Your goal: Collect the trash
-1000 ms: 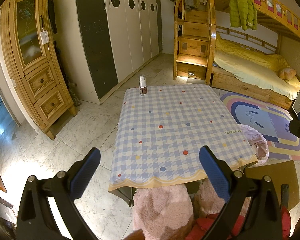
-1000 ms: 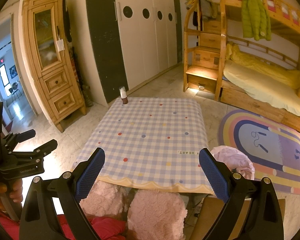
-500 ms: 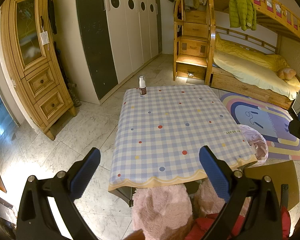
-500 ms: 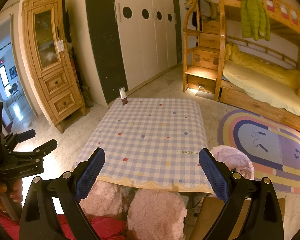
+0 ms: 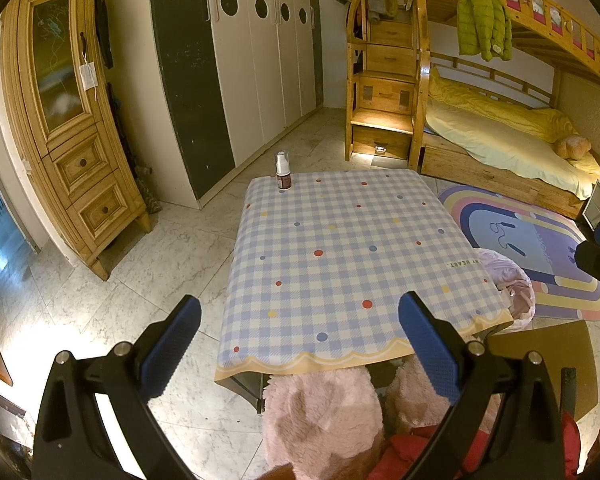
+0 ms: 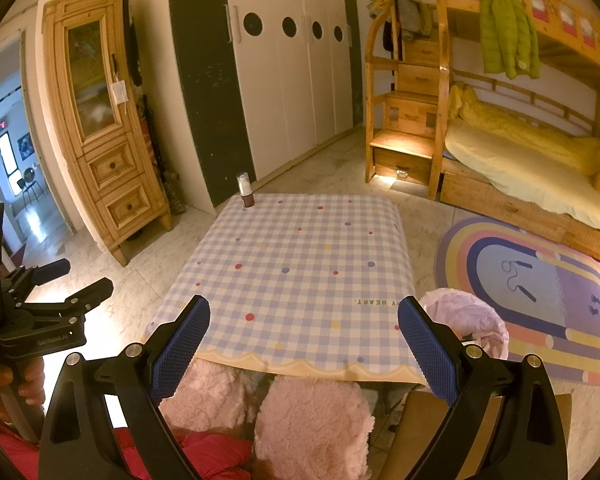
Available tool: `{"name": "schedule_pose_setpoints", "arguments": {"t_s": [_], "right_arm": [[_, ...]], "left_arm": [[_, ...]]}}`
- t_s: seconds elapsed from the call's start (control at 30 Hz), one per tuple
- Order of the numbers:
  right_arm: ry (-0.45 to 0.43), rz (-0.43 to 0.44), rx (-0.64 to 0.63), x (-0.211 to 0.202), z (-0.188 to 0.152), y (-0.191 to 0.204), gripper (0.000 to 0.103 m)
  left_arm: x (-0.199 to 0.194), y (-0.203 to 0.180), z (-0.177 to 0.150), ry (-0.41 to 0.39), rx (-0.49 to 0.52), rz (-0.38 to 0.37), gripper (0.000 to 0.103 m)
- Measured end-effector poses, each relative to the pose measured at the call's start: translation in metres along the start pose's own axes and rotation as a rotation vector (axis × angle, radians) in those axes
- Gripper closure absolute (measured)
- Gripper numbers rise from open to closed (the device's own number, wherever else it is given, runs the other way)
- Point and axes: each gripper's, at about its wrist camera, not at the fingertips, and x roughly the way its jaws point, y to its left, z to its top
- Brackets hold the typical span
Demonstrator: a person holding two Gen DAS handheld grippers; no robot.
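Observation:
A small bottle (image 5: 283, 171) with a clear cap and a dark red body stands upright at the far left corner of the checked table (image 5: 340, 256); it also shows in the right wrist view (image 6: 245, 191). A bin lined with a pink bag (image 5: 512, 280) stands on the floor at the table's right side, also in the right wrist view (image 6: 466, 322). My left gripper (image 5: 300, 354) is open and empty, above the table's near edge. My right gripper (image 6: 304, 354) is open and empty, at the near edge too.
A wooden cabinet (image 5: 68, 120) stands at the left, white wardrobes (image 5: 260, 52) behind, and a bunk bed (image 5: 500, 120) with steps at the right. A striped rug (image 5: 540, 248) lies right of the table. Pink fluffy slippers (image 5: 324, 416) show below the near edge.

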Motion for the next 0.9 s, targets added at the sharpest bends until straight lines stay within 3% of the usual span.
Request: {"name": "schedule_pose_setpoints", "arguments": {"t_s": [0.77, 0.9], "right_arm": [[-0.006, -0.002, 0.045, 0.004, -0.005, -0.01, 0.009], [-0.039, -0.064, 0.061, 0.015, -0.013, -0.029, 0.007]], "left_arm": [[0.013, -0.006, 0.001, 0.015, 0.013, -0.012, 0.007], [0.025, -0.014, 0.004, 0.021, 0.021, -0.02, 0.007]]}}
